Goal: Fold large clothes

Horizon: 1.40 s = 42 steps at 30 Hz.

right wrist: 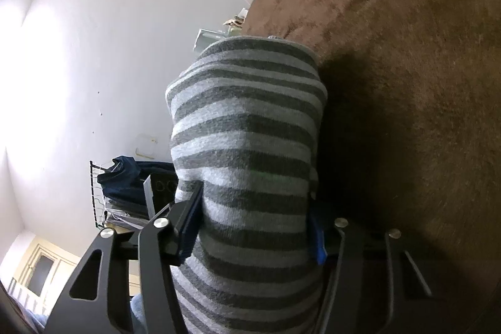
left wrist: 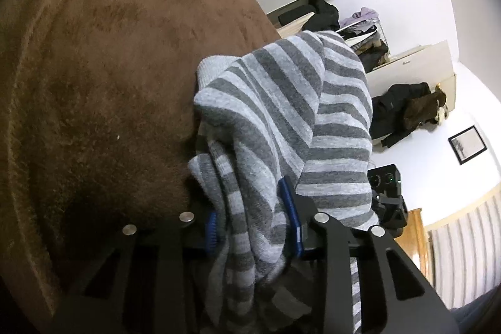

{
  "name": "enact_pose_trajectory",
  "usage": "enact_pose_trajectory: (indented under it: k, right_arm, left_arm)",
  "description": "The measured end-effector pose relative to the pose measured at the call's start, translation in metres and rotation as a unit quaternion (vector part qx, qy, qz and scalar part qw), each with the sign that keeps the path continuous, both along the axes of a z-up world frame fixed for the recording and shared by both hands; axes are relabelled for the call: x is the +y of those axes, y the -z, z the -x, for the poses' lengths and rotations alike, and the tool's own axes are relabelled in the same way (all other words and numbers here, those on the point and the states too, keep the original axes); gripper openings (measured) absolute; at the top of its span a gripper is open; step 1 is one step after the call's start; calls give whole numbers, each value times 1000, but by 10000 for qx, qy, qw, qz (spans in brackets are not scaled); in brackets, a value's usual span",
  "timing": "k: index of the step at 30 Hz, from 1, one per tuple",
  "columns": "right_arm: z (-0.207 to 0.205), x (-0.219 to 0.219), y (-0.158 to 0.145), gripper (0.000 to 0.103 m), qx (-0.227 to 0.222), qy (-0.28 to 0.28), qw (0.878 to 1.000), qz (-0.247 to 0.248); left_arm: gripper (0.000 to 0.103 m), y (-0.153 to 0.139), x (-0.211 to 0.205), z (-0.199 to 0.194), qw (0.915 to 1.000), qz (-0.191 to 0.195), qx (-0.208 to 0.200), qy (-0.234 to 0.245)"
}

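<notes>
Left tool point(left wrist: 253, 224): clamped on a bunched fold of the striped sweater point(left wrist: 281, 121), blue pads point(left wrist: 292, 218) pressing the knit from both sides, jaws narrow; cloth spilling forward and upward past the fingertips, then draping back over the tool's body. Right tool point(right wrist: 253, 227): closed on a thicker roll of the same sweater point(right wrist: 247, 146), jaws about half wide, pads sunk into the knit on each side; no gap seen between pad and cloth.

Sweater gathered into each tool and rising ahead of it along the fingers, stripes crossing that line; in both views lying against the brown plush cover point(left wrist: 94, 68), dark shadow beneath it; whether the bulk rests on the cover or hangs just above it, hard to tell. Long axis of the garment judged to span from one tool to the other, with each tool holding one end or edge; other tool glimpsed just beside the cloth in each view, so the two probably close together. Neither nearer in any useful sense; both already on the cloth.

Coming move likely to turn on drawing the two grips apart to spread the garment flat over the cover before any fold.

Containers: wire rack point(right wrist: 97, 196) well behind, jeans point(right wrist: 125, 174) heaped on it; shelving point(left wrist: 375, 43) stuffed with clothes by the far wall; dark coat point(left wrist: 397, 111) hanging nearby.
</notes>
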State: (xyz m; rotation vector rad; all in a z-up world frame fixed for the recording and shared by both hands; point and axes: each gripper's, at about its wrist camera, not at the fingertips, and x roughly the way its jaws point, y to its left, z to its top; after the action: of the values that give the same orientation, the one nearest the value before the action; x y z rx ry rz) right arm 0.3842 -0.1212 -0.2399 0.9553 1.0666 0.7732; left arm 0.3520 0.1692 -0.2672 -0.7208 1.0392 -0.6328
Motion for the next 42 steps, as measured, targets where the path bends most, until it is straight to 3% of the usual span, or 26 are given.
enact_pose_trajectory:
  k: [14,21,27,30,42]
  right_arm:
    - [18,-6,-53,52,-513,100,9985,-178]
    - [40,-28,-95,51,-710,329,9965,-276]
    - [91,-52,-132,51,-815,578,9947,-247]
    - [127,-60,-145,51,-819,750,9937,-170]
    - [231,-126,-141,51,-684,1660,9835,-210]
  left_arm:
    - [33,-48,-5,7,9983,93,-567,99]
    - [33,-101,-28,15,9950,-94,-949,305]
    - [33,-146,-51,43,9908,-245,-1158,658]
    - [33,-152,-55,65,9899,-235,-1112,847]
    - [33,-156,-144,105,9775,-349,-991,1827]
